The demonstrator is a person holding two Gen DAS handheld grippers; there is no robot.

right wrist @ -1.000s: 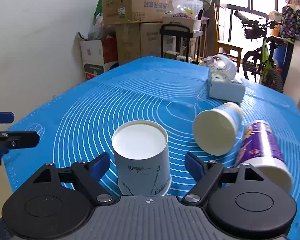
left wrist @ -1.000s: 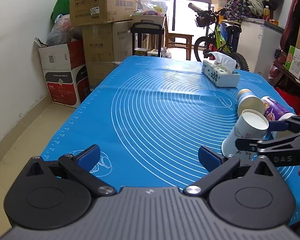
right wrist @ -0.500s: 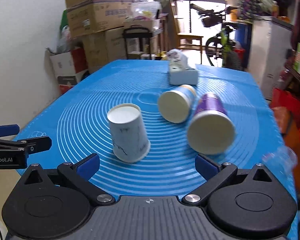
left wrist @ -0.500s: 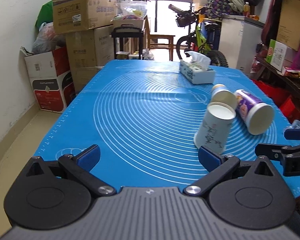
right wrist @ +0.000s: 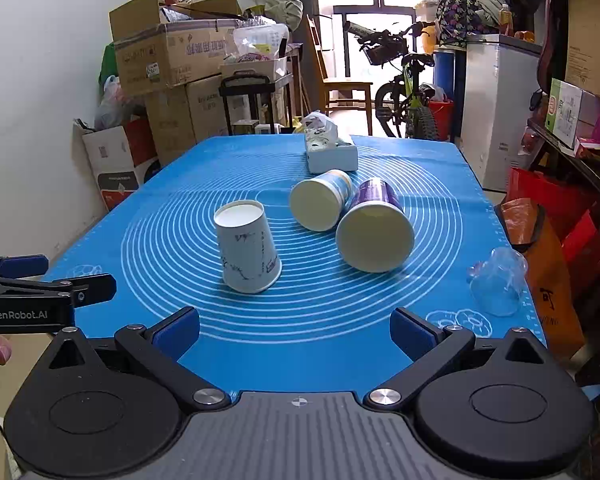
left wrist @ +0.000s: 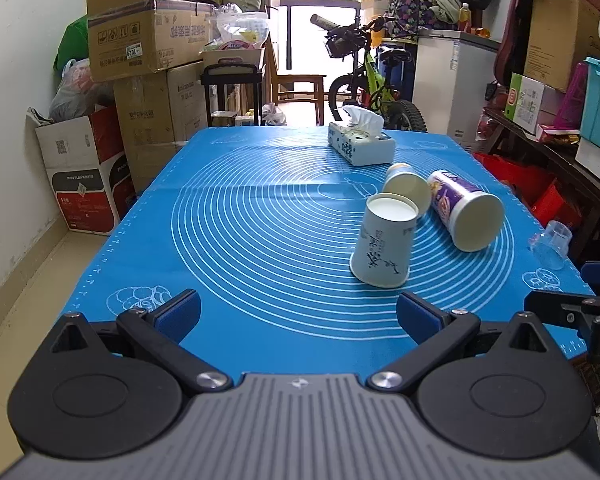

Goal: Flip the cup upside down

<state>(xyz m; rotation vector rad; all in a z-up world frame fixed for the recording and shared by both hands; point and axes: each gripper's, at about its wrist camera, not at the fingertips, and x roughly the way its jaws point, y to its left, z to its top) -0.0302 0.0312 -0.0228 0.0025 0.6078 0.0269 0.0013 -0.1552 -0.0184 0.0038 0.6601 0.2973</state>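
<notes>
From where I sit, the flip looks done: the white paper cup (right wrist: 247, 253) with the dark ink drawing stands mouth-down on the blue mat (right wrist: 172, 216), its closed base facing up, roughly mid-counter and a little to the left of the other cups in my right view. It leans slightly, or the lens bends it; I cannot tell which. My right tongs (right wrist: 296, 330) are spread wide and grasp nothing, hanging near the counter's front edge well short of the cup. My left tongs (left wrist: 298, 314) are likewise splayed and empty, with the cup (left wrist: 384, 240) just ahead of the right finger and not touching it. Judging by that, nothing is left for this cup except perhaps checking that it sits flat on its rim. Counting what is on the counter: one inverted white cup; two paper cups lying on their sides, a yellow-banded one (right wrist: 320, 200) and a purple one (right wrist: 374, 224), touching each other; one clear plastic cup (right wrist: 498, 282), mouth-down near the right edge; one tissue box (right wrist: 330, 152) at the far end. If the job covers every cup, I judge the two lying ones remain to be turned.
</notes>
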